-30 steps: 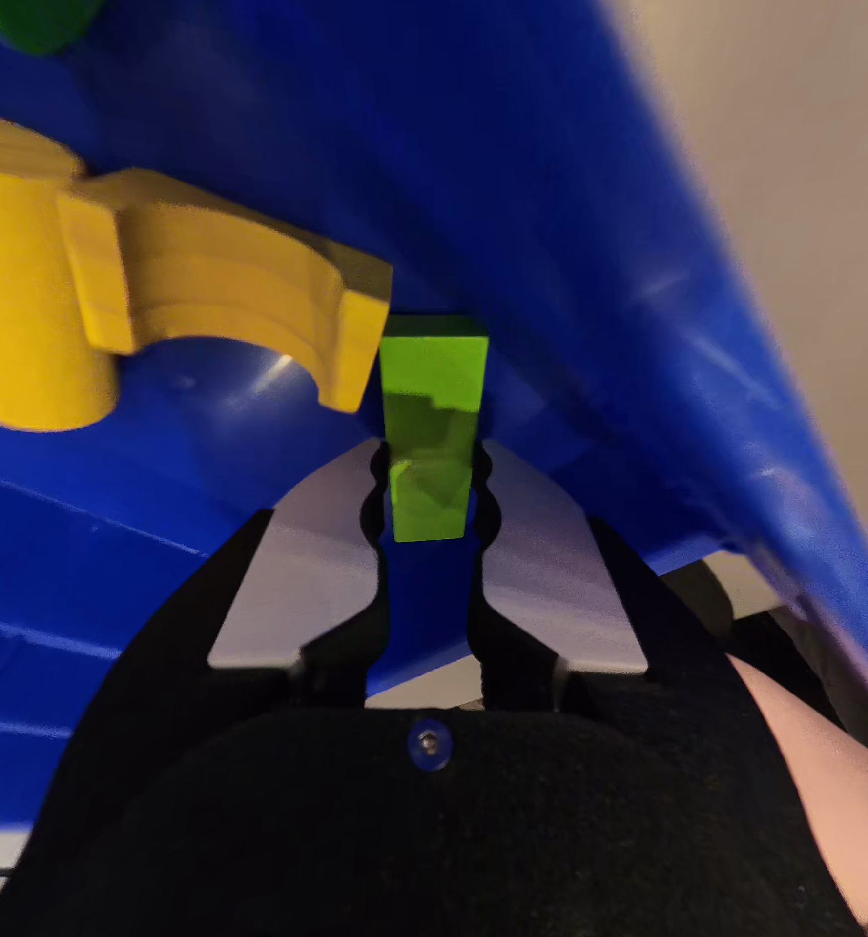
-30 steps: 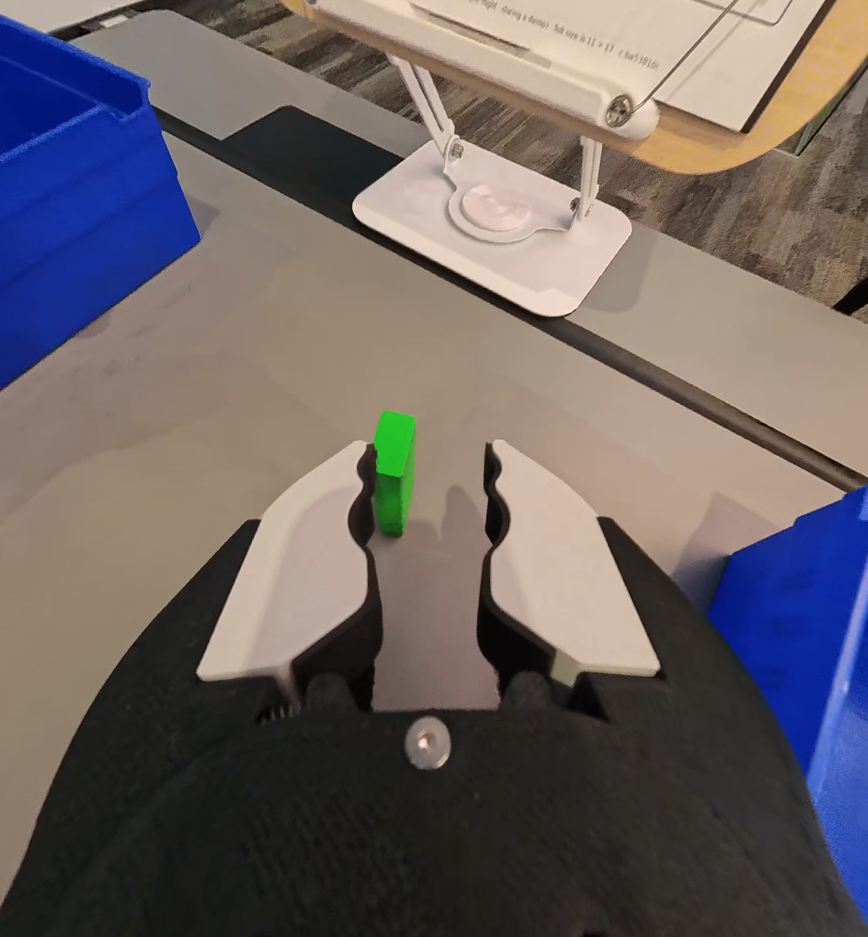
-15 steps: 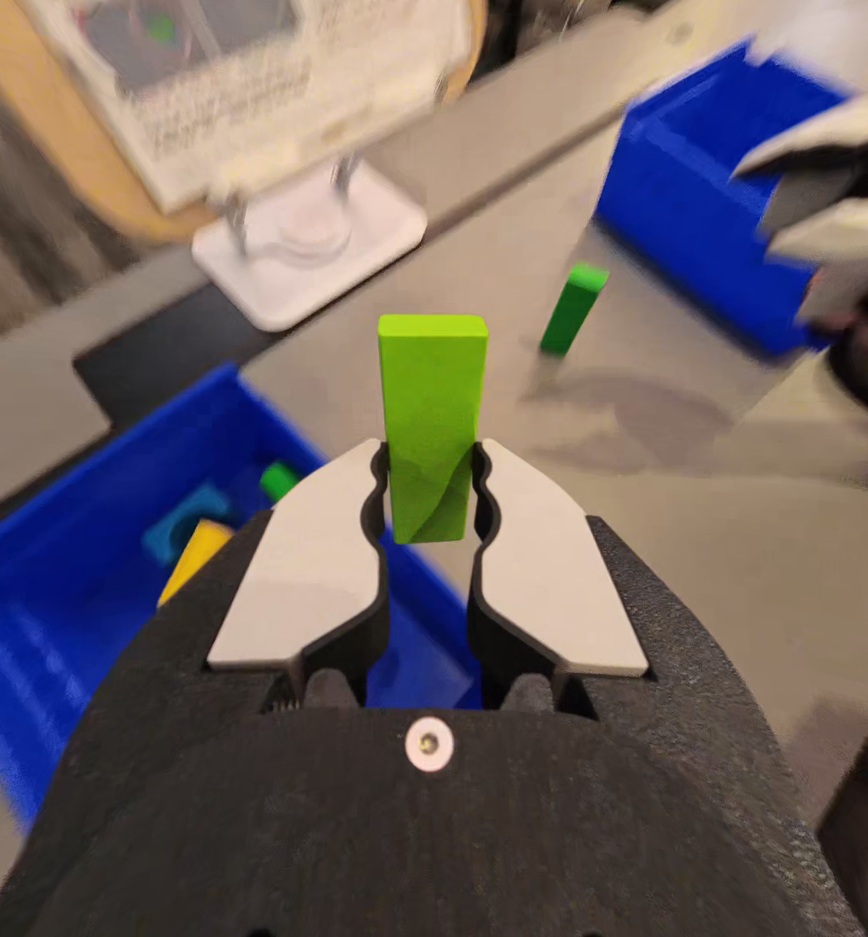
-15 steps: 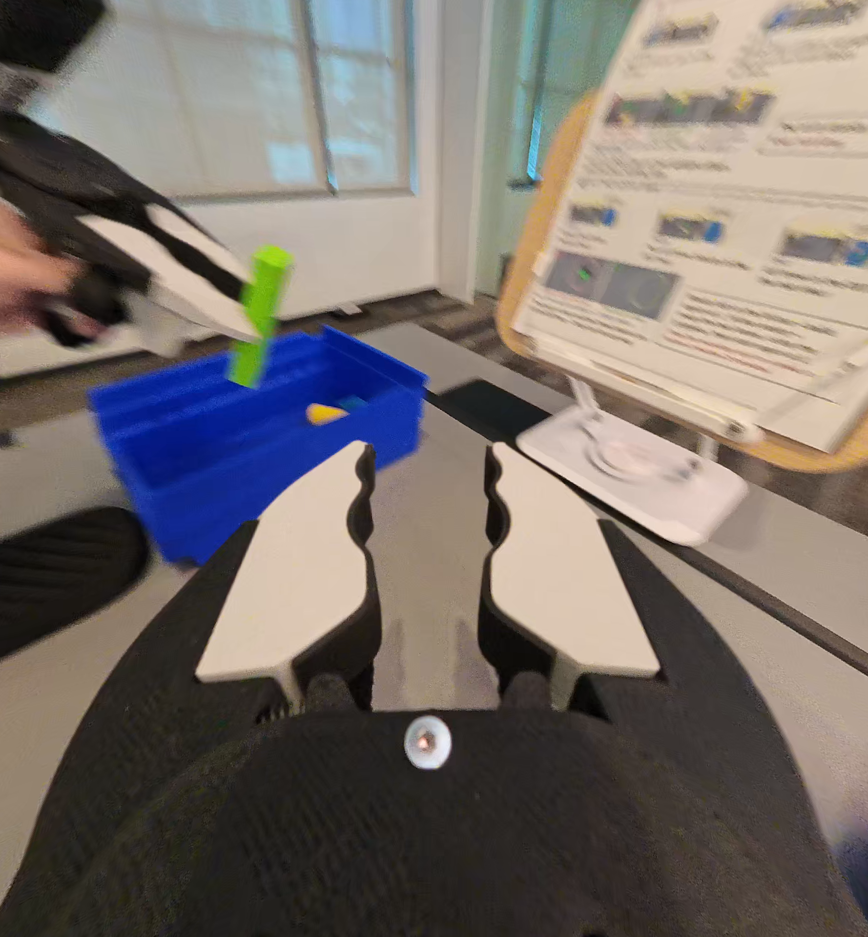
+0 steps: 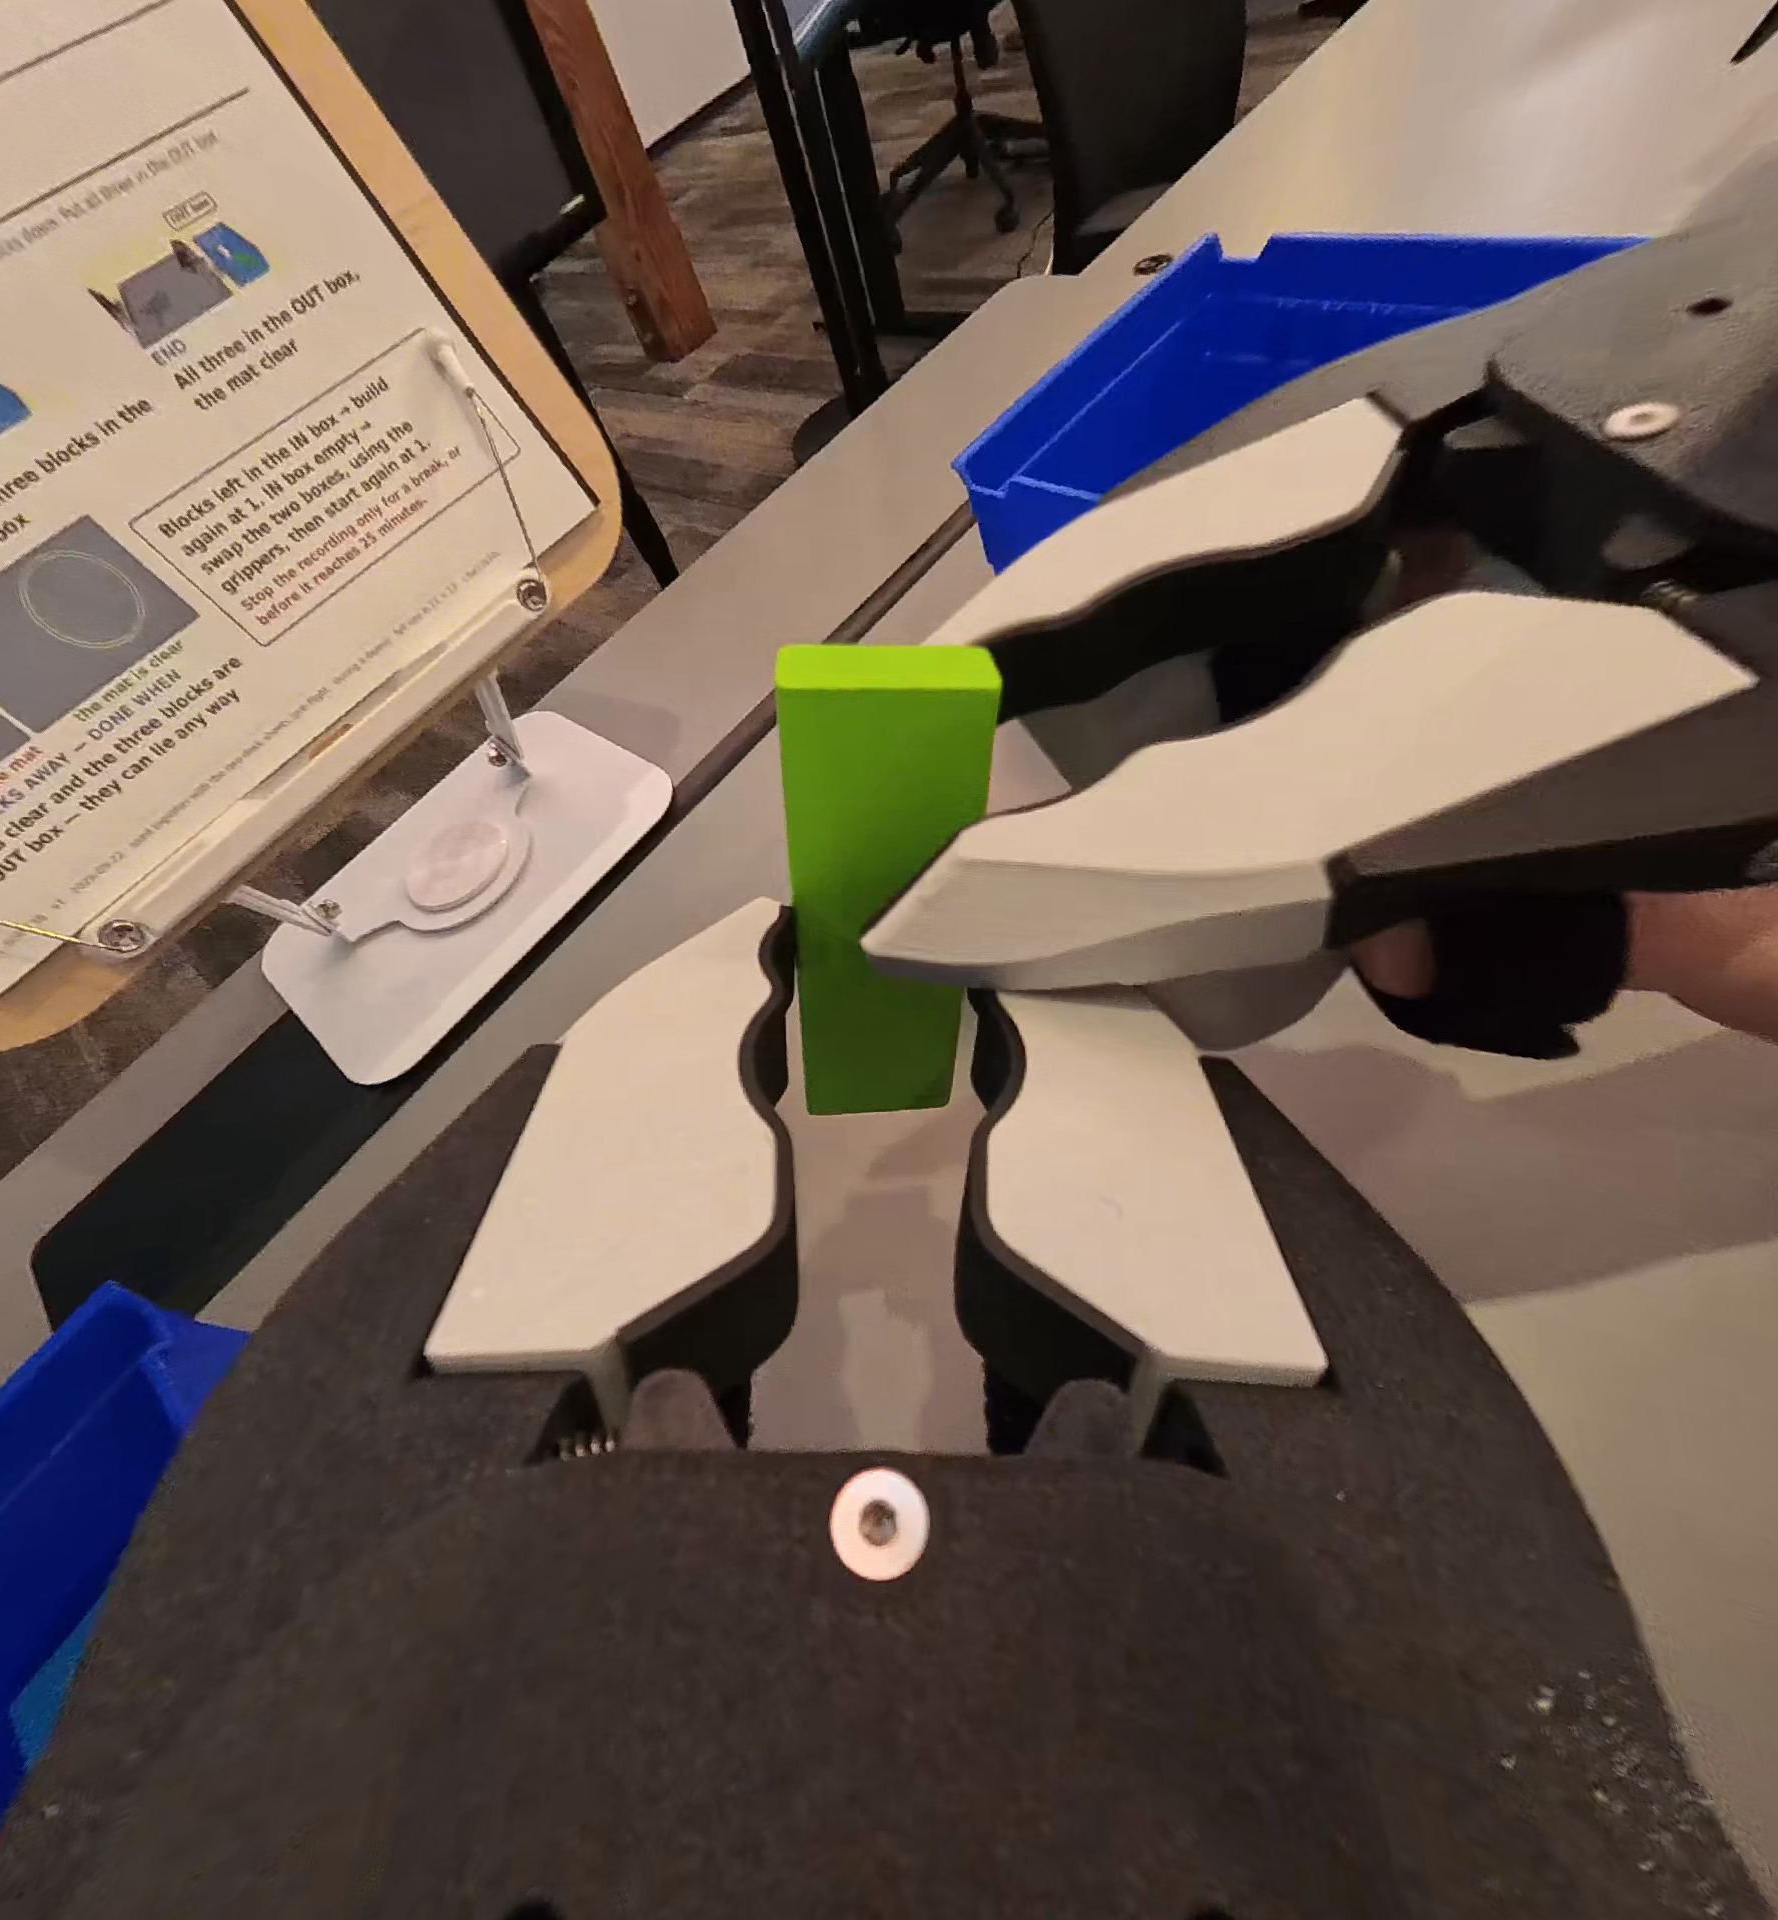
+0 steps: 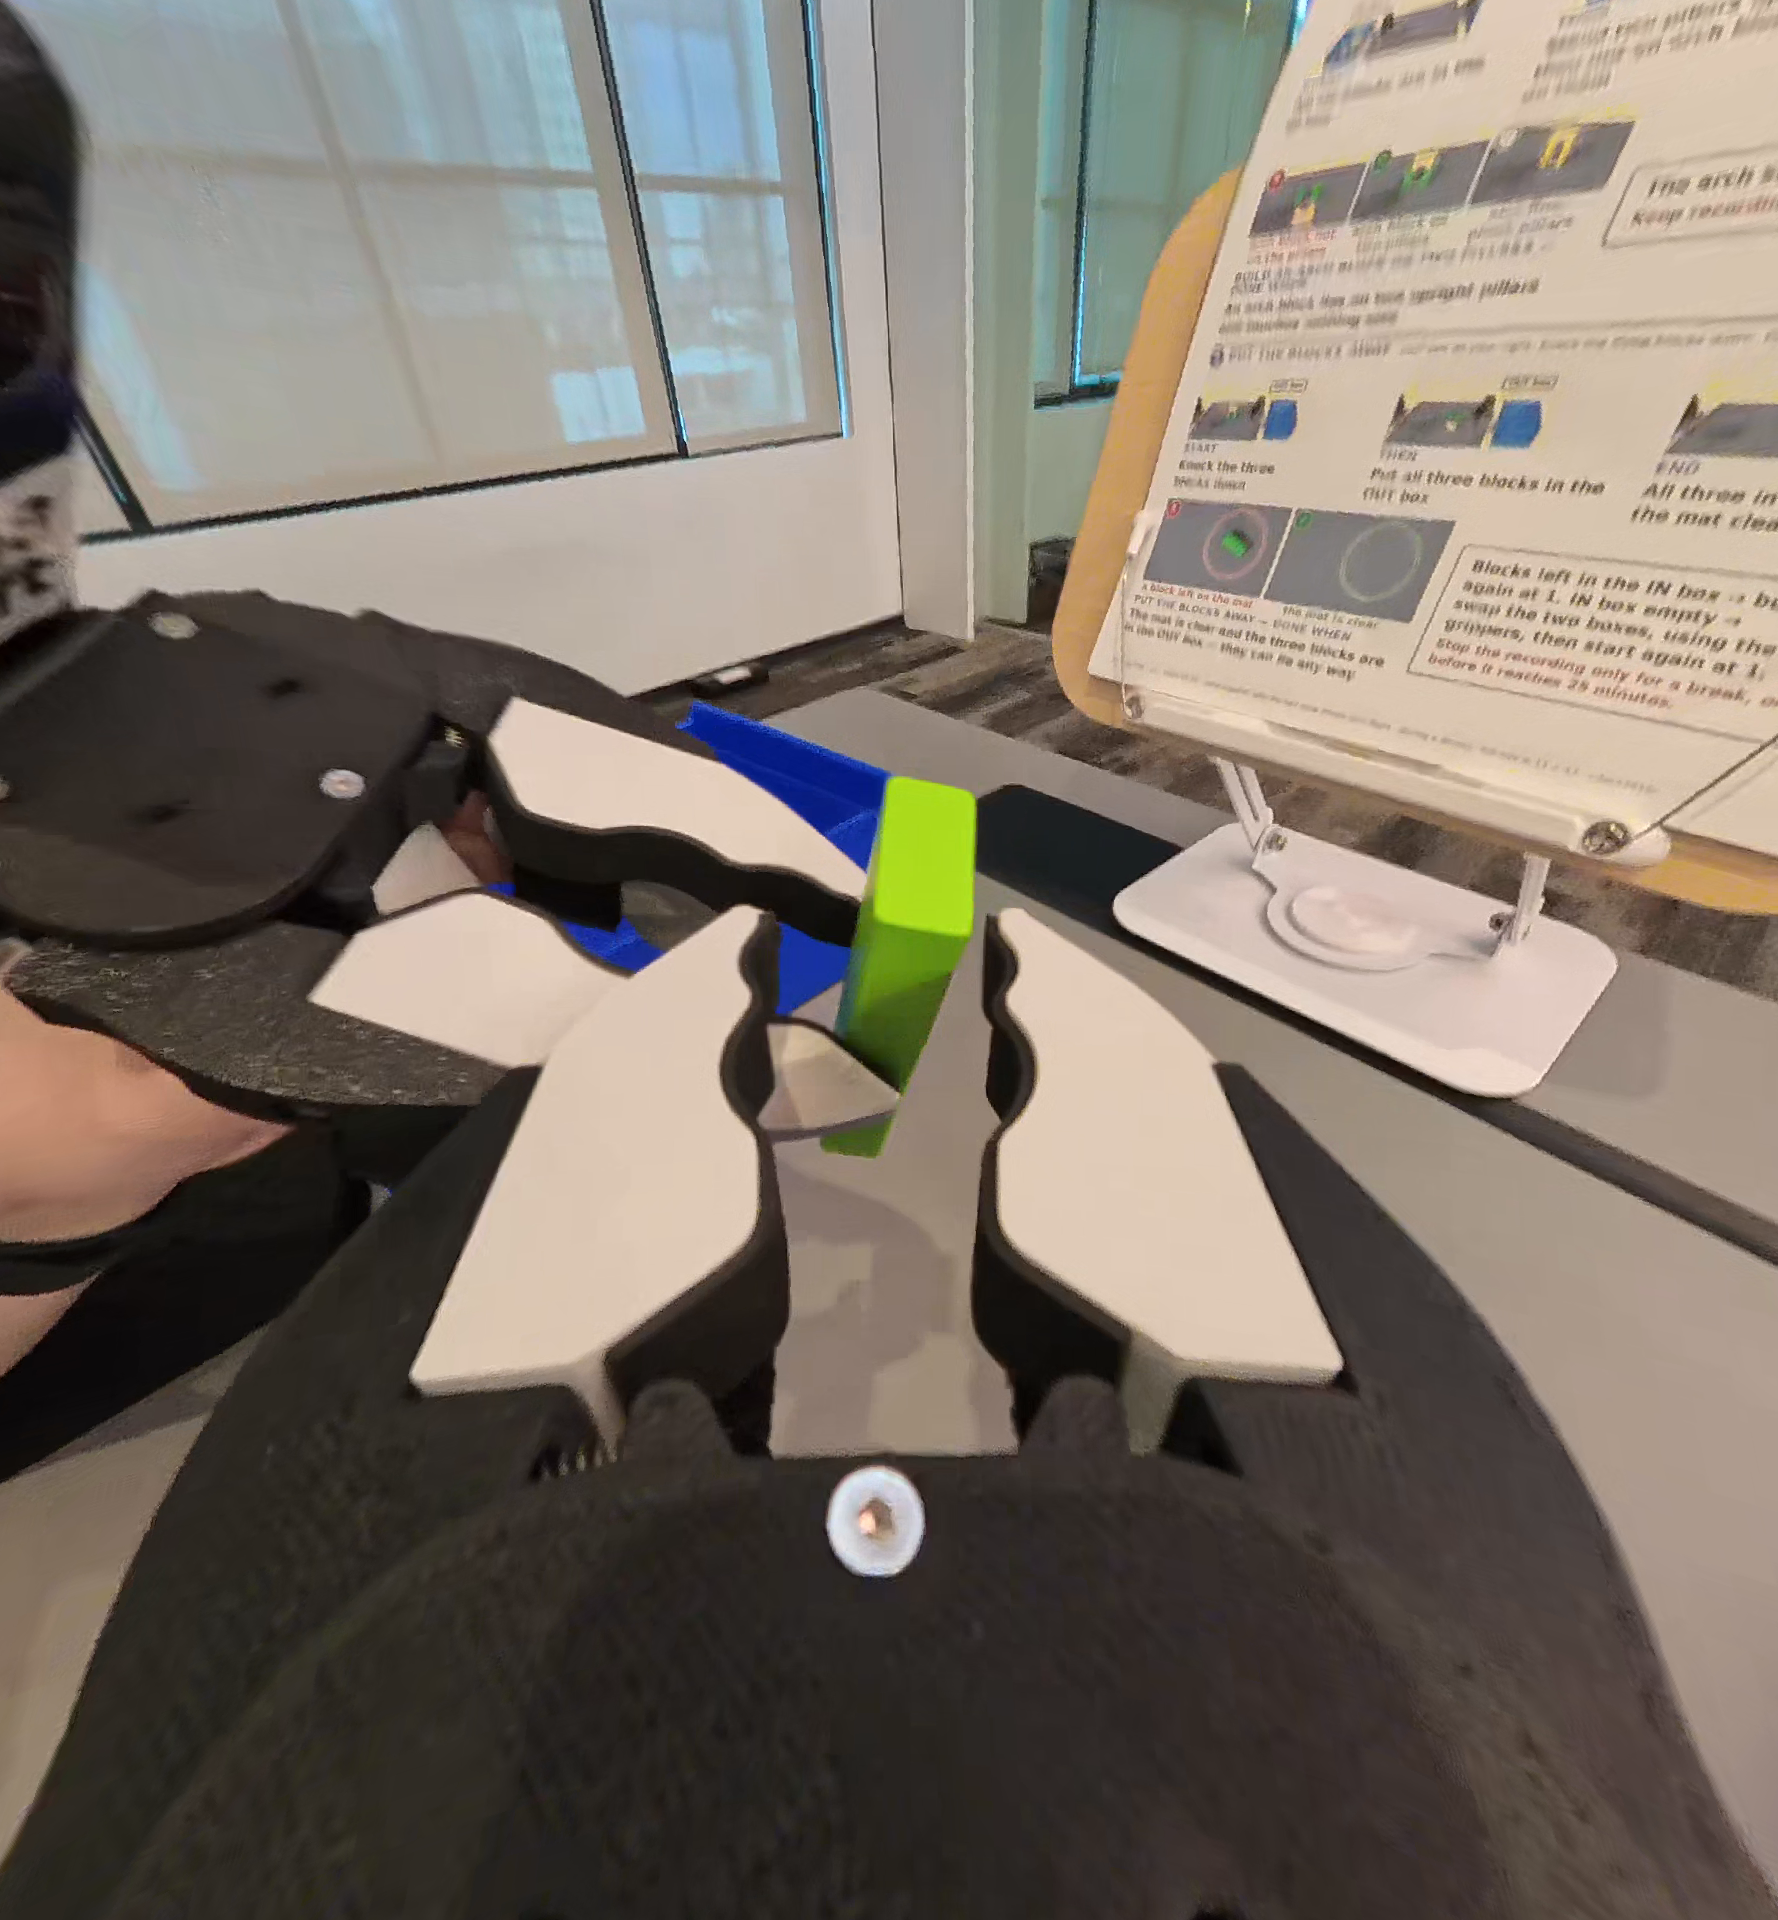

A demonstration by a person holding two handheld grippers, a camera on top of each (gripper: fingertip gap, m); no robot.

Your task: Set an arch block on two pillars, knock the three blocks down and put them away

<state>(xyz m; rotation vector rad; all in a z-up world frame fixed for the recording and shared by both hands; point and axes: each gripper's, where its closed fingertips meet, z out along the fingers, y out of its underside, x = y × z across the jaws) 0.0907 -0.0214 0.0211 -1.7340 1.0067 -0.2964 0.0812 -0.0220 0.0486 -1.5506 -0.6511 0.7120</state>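
The left hand-held gripper [image 5: 880,1003] is clamped on a lime-green block [image 5: 885,831], holding it upright by its lower part above the grey tabletop [image 5: 1487,1195], while the right hand-held gripper [image 6: 869,1013] has its jaws spread apart and empty, reaching in from the side so that its fingers sit on either side of the same block. From the right wrist view the block looks tilted and its lower end seems to be clear of the tabletop, though how far it is from touching down cannot be told. Going down in size: a large instruction board on a white stand [image 5: 469,883] sits at the far edge of the tabletop, one blue bin [image 5: 1228,374] lies beyond the right hand-held gripper, and the corner of another blue bin [image 5: 43,1475] shows near the left one. No arch block and no second pillar appear in either view. This reads as the early building step, with a pillar being brought to its spot, or perhaps passed from one gripper to the other. The next move calls for either setting the block squarely on end and releasing it gently, or the right jaws closing on its upper part before the left lets go.
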